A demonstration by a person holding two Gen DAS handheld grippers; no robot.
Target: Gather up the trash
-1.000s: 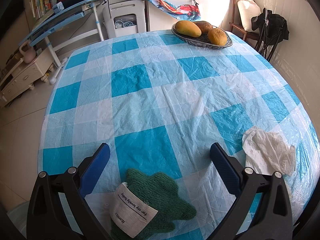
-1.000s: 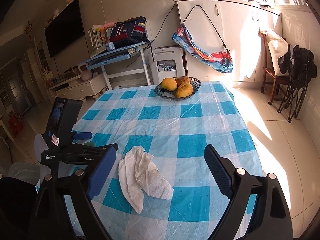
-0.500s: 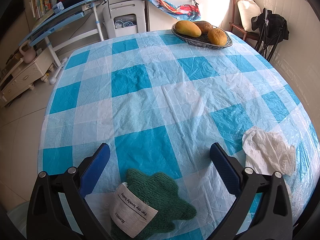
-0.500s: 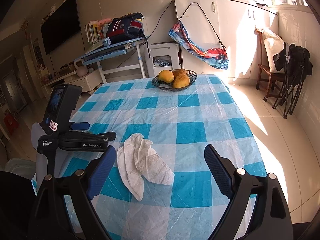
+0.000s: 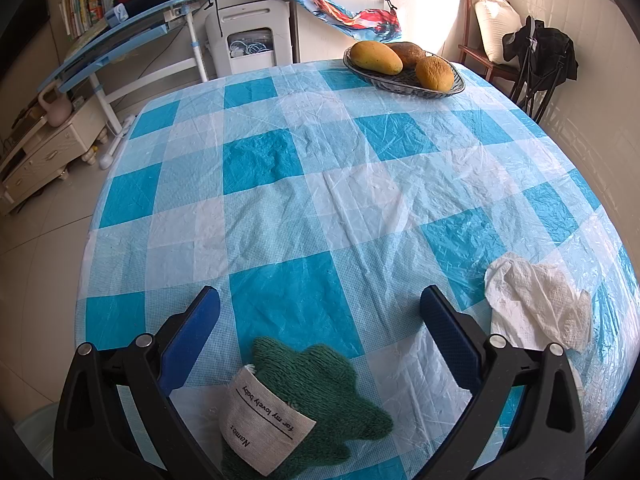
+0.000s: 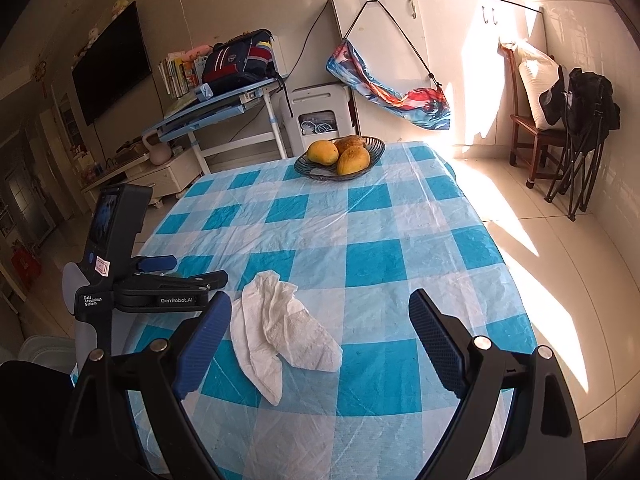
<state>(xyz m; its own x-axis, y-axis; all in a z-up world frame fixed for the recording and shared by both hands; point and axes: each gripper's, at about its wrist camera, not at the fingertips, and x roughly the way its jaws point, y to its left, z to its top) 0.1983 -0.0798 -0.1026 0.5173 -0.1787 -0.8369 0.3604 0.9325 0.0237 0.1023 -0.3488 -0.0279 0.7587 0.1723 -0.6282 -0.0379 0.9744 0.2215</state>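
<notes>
1 crumpled tissue [image 6: 280,328] lies just beyond the wide-open right hand-held gripper [image 6: 320,320], untouched.

Around the blue-and-white checked plastic-covered table [image 6: 360,240], sunlight falls on pale glossy floor tiles [image 6: 560,248] to its right, white cabinets [image 6: 420,40] stand behind it, and a black wall-mounted television [image 6: 112,68] hangs far left.

The cream cloth tag [image 5: 262,426] sewn to the green knitted plush piece [image 5: 316,392] reads "Name:" and "for my lovely baby". The left claw's black plastic body [image 6: 160,294] bears "GenRobot.AI" and "Data Acquisition System".
</notes>
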